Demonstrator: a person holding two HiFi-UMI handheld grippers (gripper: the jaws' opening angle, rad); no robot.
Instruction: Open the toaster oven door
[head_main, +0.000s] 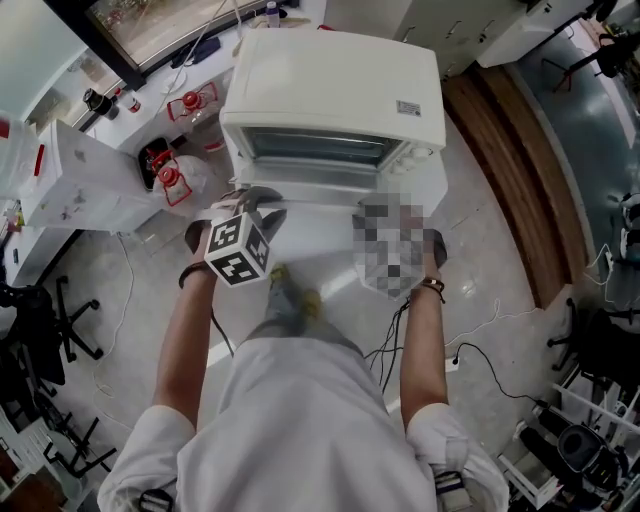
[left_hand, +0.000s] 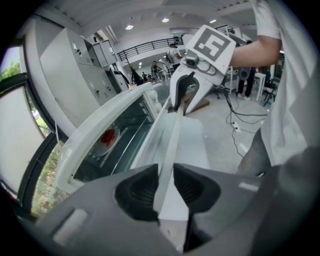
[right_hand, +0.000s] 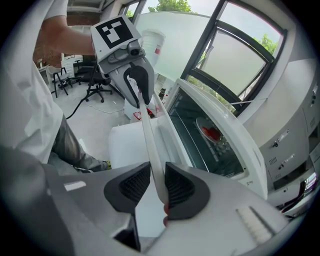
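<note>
Farthest left: a white box (head_main: 80, 190) is seen well to the left of the toaster oven (head_main: 335, 95), and red-capped bottles (head_main: 172, 178) are seen between the box and the oven.
Left gripper (left_hand: 166, 187): it is held at the left end of the oven's front, pointing steeply down. Its jaws are drawn narrow and clamped on the door handle (left_hand: 172, 135), with both dark pads pressed against the white bar.
Door handle: the bar is seen running across the oven's front from one gripper to the other and is gripped at both ends.
Door (head_main: 315, 185): it is tipped outward from the top of the oven's front and is partly open, so the opening is exposed above it.
Toaster oven: the white oven is set on a white stand (head_main: 432, 195), directly ahead of the person.
Oven interior: a plate (right_hand: 212, 131) with something red on it is seen on the rack behind the door. What the red thing is cannot be told.
Right gripper (right_hand: 156, 187): it is held at the right end of the oven's front. Its jaws are likewise closed narrow on the handle, one pad on each side of the bar.
Right of the oven: a wooden strip (head_main: 510, 150) is laid along the floor, well apart from the stand.
</note>
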